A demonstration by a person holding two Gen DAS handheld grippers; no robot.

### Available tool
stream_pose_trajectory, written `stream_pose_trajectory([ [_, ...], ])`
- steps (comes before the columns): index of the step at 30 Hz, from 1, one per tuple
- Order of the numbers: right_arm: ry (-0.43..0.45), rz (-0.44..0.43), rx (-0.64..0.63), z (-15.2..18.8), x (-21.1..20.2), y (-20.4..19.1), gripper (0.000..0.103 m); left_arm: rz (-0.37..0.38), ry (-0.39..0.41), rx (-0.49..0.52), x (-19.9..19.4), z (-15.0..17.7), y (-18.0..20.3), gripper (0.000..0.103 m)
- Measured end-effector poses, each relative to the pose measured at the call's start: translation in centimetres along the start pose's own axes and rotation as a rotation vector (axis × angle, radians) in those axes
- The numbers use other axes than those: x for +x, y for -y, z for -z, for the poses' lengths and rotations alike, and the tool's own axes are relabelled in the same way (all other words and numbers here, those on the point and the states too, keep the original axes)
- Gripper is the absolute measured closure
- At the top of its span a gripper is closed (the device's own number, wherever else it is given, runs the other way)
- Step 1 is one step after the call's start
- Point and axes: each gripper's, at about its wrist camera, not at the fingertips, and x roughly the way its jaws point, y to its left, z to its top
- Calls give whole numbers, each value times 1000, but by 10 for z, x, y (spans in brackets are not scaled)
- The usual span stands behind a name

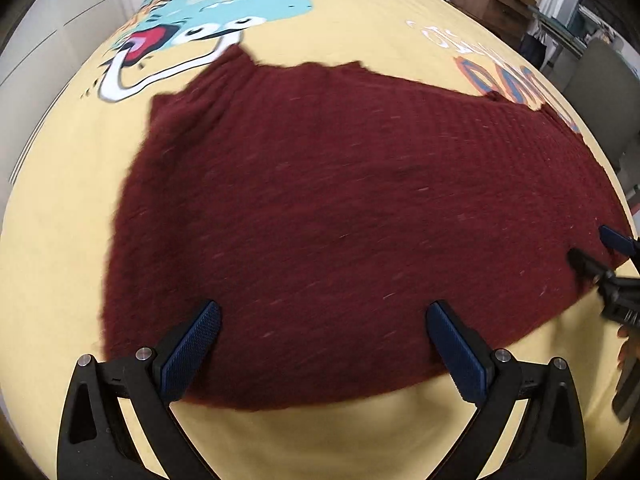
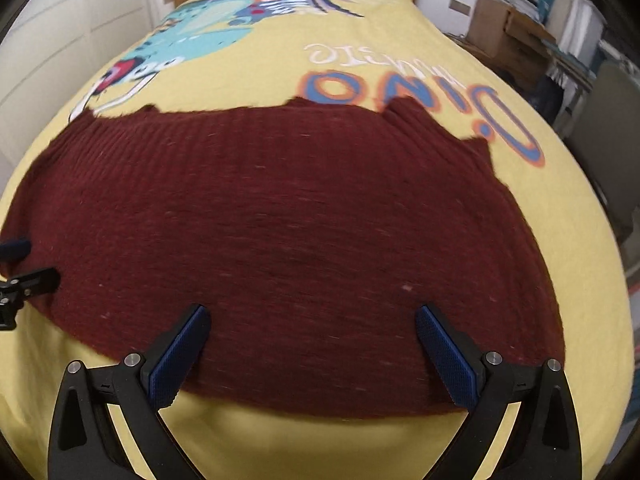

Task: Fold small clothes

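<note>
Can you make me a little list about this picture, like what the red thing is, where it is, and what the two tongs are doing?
garment: dark red knitted sweater, spread flat
surface: yellow bedsheet with a cartoon dinosaur print
left tongs: open, over the sweater's near hem, holding nothing
right tongs: open, over the near hem, holding nothing
folding: no fold visible
background: cardboard boxes beside the bed

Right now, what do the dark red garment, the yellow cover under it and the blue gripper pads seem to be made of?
Dark red garment: seemingly a knit, wool-like and matte; horizontal ribbing, fuzzy edges, pale flecks.
Yellow cover: looks like smooth woven cloth, matte, with a printed cartoon and lettering.
Blue pads on the left hand-held gripper: probably rubber or plastic; a fine gridded texture shows.
</note>
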Motion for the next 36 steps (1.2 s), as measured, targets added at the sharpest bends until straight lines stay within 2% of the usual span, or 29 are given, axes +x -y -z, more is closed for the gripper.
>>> stream_pose_trajectory([
  [4,4,12,41,1,-3,29,1,-18,-2,-23,-1,6,-22,1],
  [9,11,2,68,9,-2,43,0,-31,-20,2,5,7,-24,1],
  [14,24,7,57,15,5,40,0,-46,-27,-4,9,6,-20,1],
  [19,-1,25,48,11,1,36,0,-43,-44,-5,10,10,-22,1],
  [26,44,50,9,6,-39,17,0,14,-78,46,2,0,-26,1],
  [30,64,41,-16,3,-60,6,0,30,-62,48,-19,-4,-23,1],
  [36,71,9,-28,8,-82,-5,0,26,13,19,-53,-17,-31,1],
])
